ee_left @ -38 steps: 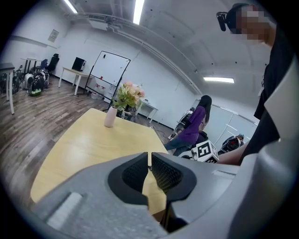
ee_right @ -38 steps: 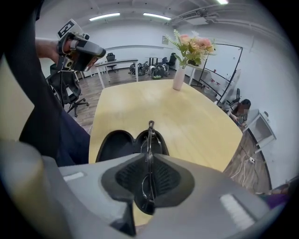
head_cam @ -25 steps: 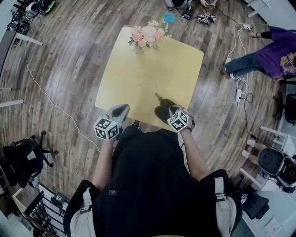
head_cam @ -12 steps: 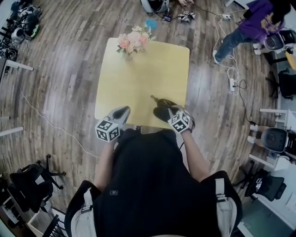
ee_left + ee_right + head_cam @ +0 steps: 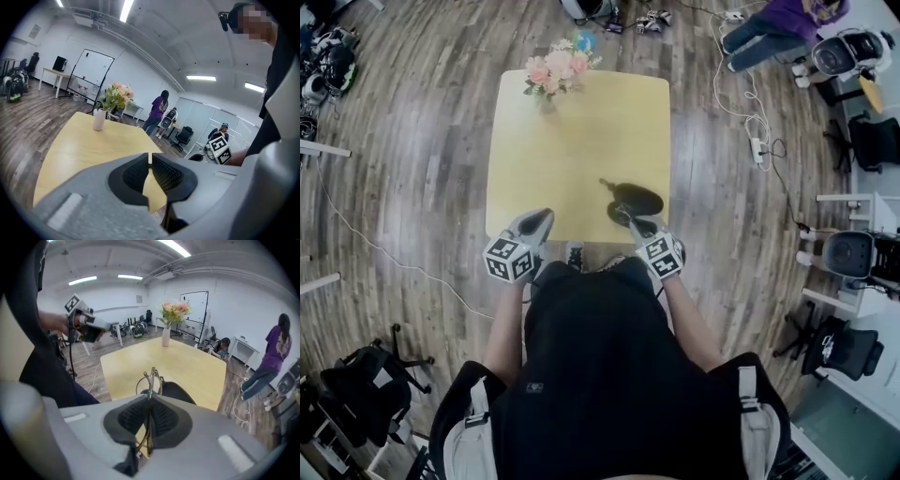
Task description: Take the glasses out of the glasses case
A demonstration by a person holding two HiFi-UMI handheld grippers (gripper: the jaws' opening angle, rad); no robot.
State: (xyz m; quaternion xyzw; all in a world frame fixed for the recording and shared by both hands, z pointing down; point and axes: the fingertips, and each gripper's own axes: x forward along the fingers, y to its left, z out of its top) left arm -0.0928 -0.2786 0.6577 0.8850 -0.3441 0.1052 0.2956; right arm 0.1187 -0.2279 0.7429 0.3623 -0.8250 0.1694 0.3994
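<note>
Now, right tool pinching glasses, left tool pressed together on nothing

Tables: one square yellow wooden table
Vases: one white vase of pink flowers, table's far edge
Cases: one black oval glasses case, table's near edge
Glasses: one thin metal-framed pair of glasses
Grippers: two, left gripper and right gripper

Thin metal-frame glasses: folded, edge-on, upright, pinched btwn right gripper jaws, lenses poking out past tips, just by case. Case: black, oval, open, lying flat on table nr front-right edge.
</note>
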